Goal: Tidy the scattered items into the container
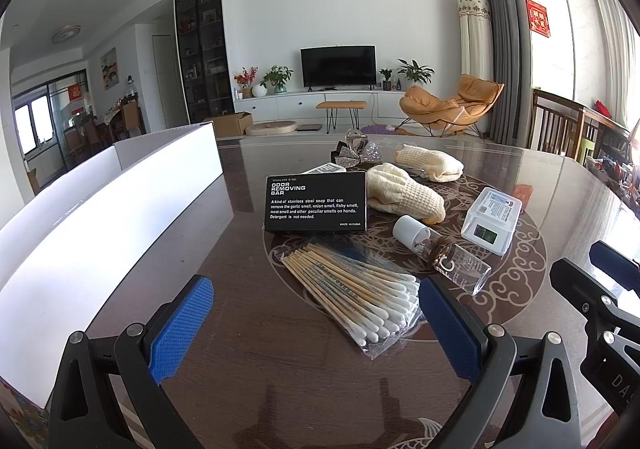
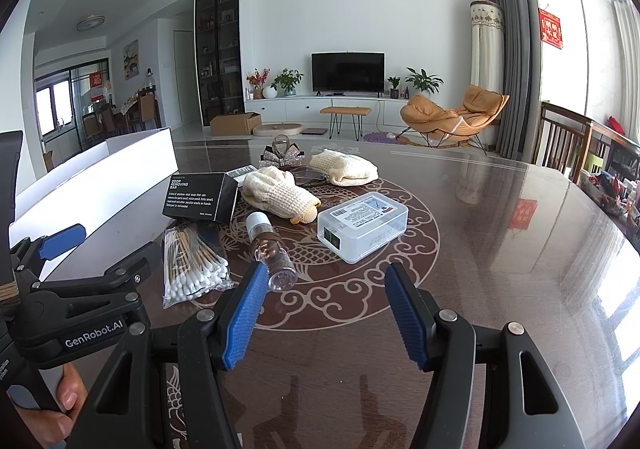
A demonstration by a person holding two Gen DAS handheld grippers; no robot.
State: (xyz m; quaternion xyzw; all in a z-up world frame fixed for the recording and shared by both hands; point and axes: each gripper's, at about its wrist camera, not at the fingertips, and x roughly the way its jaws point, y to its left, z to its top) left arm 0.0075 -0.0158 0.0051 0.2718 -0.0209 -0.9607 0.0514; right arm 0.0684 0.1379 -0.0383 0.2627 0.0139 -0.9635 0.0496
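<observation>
The swabs (image 1: pixel 356 299) bag lies between the left claw (image 1: pixel 316 329) tips, toward its right pad, not gripped. In the right view the bottle (image 2: pixel 272 253) lies just left of the right claw (image 2: pixel 326 313). Upper centre: black box (image 1: pixel 316 205), gloves (image 1: pixel 404 195), case (image 1: pixel 492 223), bow (image 1: pixel 356 153). The white container (image 1: pixel 120 209) stands at left on the surface (image 1: pixel 280 369). Both claws gape wide, empty.

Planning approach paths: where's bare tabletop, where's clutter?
Bare: the table right of the clear plastic box, and the near strip under both open tongs. Crowded: the centre, from cotton swabs and black box back to the gloves.
</observation>
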